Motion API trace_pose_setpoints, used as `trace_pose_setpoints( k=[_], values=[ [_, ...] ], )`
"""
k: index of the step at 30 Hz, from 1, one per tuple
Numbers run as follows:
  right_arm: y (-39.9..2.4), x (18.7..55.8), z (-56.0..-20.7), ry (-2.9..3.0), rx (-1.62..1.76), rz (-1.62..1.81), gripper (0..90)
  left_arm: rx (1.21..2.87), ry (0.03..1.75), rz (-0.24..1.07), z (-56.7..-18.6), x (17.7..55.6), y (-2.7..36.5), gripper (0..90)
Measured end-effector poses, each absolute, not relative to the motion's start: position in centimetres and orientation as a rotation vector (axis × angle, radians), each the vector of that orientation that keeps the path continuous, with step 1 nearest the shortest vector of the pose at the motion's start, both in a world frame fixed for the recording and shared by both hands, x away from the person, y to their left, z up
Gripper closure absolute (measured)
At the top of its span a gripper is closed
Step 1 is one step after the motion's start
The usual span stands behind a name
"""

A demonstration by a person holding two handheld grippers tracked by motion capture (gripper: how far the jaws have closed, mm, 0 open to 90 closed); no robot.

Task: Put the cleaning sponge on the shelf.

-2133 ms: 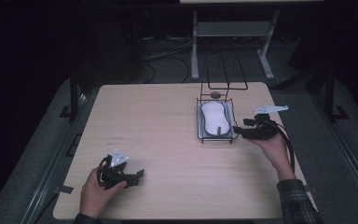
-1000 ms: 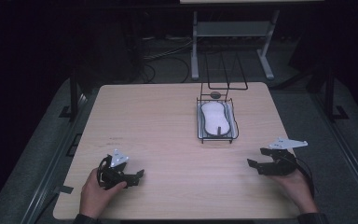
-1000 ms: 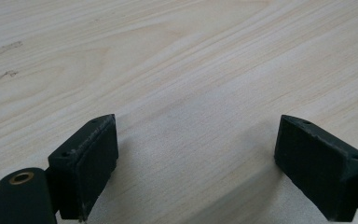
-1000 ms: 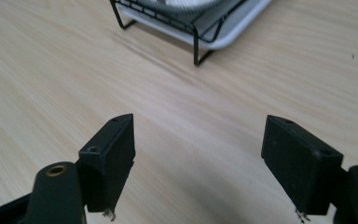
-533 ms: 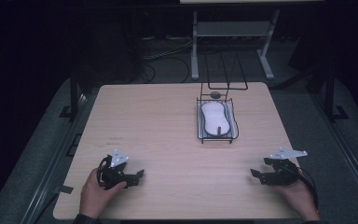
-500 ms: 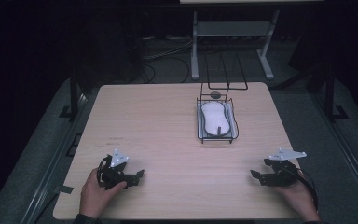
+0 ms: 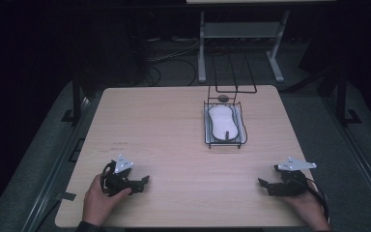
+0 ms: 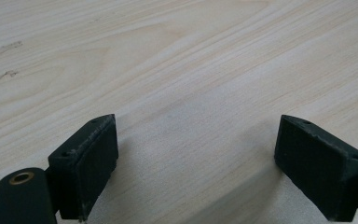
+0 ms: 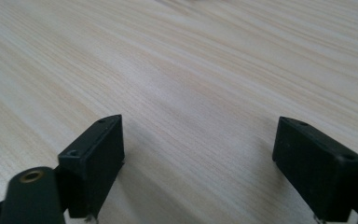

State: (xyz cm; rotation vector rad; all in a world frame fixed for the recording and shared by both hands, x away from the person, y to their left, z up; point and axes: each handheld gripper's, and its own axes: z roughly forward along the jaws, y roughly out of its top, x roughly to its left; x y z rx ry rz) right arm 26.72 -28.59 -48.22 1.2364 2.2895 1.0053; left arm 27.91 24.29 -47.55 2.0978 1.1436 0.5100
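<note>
My left gripper (image 7: pixel 144 182) rests low over the wooden table (image 7: pixel 164 125) near its front left corner, held by a hand. Its jaws stand wide apart over bare wood in the left gripper view (image 8: pixel 196 158). My right gripper (image 7: pixel 264 186) sits near the front right corner, pointing left. Its jaws have just been opening and stand open with nothing between them in the right gripper view (image 9: pixel 198 161). A black wire rack (image 7: pixel 206 130) stands right of the table's middle and holds a white oblong dish (image 7: pixel 223 123).
A small dark round thing (image 7: pixel 223 98) lies at the rack's far end, under an upright wire frame (image 7: pixel 234 72). Behind the table stand a grey metal stand (image 7: pixel 241 31) and floor cables (image 7: pixel 169 53). Dark posts flank the table's sides.
My right hand has drawn back from beside the rack to the front right corner and sunk toward the table. The left hand has kept still.
</note>
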Motion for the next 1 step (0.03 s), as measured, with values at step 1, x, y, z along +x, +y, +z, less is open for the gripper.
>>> trace_pose_setpoints(
  k=[1],
  values=[
    [-28.59, 26.73, -48.22, 2.288, 1.240, 1.003, 15.4, 2.098, 1.144, 0.510, -47.55, 27.91, 24.29, 12.7]
  ],
)
